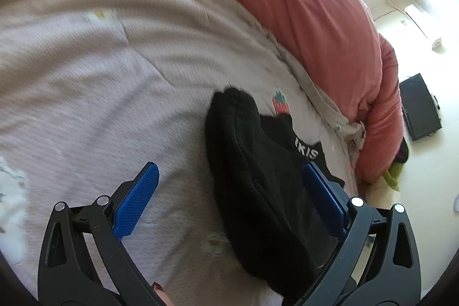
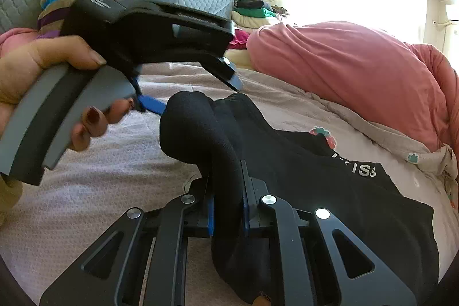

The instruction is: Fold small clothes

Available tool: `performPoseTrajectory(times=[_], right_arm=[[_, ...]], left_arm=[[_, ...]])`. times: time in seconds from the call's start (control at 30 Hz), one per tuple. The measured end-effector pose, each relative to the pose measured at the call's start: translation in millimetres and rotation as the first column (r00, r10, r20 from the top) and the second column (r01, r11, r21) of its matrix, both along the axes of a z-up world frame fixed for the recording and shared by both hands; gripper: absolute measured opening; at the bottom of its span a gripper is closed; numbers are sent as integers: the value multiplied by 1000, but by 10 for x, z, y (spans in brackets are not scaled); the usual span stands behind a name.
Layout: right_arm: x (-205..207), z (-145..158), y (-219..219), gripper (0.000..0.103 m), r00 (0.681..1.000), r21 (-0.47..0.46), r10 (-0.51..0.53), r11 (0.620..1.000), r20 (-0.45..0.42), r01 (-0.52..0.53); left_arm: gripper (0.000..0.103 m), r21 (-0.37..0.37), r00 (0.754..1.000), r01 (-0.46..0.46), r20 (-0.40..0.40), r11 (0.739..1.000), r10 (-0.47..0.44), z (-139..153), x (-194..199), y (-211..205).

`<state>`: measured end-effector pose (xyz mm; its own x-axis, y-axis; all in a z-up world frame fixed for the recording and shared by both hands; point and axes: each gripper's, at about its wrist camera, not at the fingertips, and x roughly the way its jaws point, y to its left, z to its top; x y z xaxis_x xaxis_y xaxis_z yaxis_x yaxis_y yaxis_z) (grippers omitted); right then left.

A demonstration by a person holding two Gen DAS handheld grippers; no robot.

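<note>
While the right gripper (image 2: 228, 202) clamps a bunched ridge of the black garment (image 2: 330, 191) between its blue pads, the left gripper (image 1: 229, 202) hovers with its jaws wide apart, straddling the same dark fabric without pressing on it. The garment lies on the pale quilted bedspread (image 1: 100, 76), partly flat (white lettering shows on the flat part, too broken up to read) and partly gathered into a raised hump (image 2: 195, 128) that stands up from the right gripper's hold. In the right wrist view the person's hand (image 2: 43, 68) grips the left tool's handle, which is tilted down toward the hump, its blue fingertips (image 2: 152, 105) just beside the fabric's top. A pink duvet (image 2: 344, 70) is heaped along the far side of the bed, clear of the work. The step in hand looks like the start of a fold: one edge is pinched and a second hold is being sought. Next, I judge, the left jaws need to close on a matching edge or corner of the cloth, not on the thick middle of the bunch, so the two holds can stretch the fabric taut before it is laid over. The risk is catching several layers at once, which would leave the fold lumpy.
</note>
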<state>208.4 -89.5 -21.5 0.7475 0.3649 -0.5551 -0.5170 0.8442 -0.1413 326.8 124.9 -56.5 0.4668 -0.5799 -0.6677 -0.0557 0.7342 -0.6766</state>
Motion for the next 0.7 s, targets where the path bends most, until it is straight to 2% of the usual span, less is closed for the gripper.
performPoseTrajectory(times=[0.13, 0.17, 0.2, 0.27, 0.3, 0.37, 0.43, 0.5, 0.57, 0.63, 0.7], right_arm=[[-75, 7, 53, 11, 1000, -14, 22, 1000, 13, -22], [-95, 6, 60, 10, 999, -14, 29, 999, 17, -29], [-115, 10, 68, 8, 999, -13, 39, 999, 21, -39], [-125, -9, 84, 8, 999, -26, 43, 999, 23, -43], [-127, -20, 98, 8, 999, -35, 43, 998, 20, -42], [-133, -46, 137, 8, 999, -58, 46, 997, 16, -45], [-132, -76, 180, 10, 999, -91, 50, 995, 16, -48], [-163, -100, 229, 18, 998, -123, 58, 991, 16, -55], [-203, -144, 283, 43, 998, -174, 58, 983, 18, -54], [-226, -213, 340, 56, 999, -246, 40, 969, 17, -34], [-215, -282, 385, 58, 1000, -300, 29, 954, 9, -25]], left_arm=[[92, -35, 998, 60, -23, 998, -61, -143, 92, -148], [87, -51, 997, 72, -25, 996, -73, -189, 117, -186], [81, -61, 996, 81, -25, 995, -83, -217, 131, -208], [46, -84, 995, 98, -27, 992, -101, -283, 166, -257], [41, -96, 993, 110, -31, 989, -114, -326, 190, -271], [25, -61, 992, 122, -33, 991, -124, -373, 209, -289], [22, -67, 990, 131, -35, 989, -134, -397, 217, -271], [18, -81, 990, 136, -35, 987, -140, -405, 231, -251], [17, -89, 989, 141, -29, 986, -144, -395, 234, -231], [17, -86, 989, 145, -25, 986, -148, -388, 238, -230], [17, -79, 989, 145, -23, 986, -148, -385, 238, -246]])
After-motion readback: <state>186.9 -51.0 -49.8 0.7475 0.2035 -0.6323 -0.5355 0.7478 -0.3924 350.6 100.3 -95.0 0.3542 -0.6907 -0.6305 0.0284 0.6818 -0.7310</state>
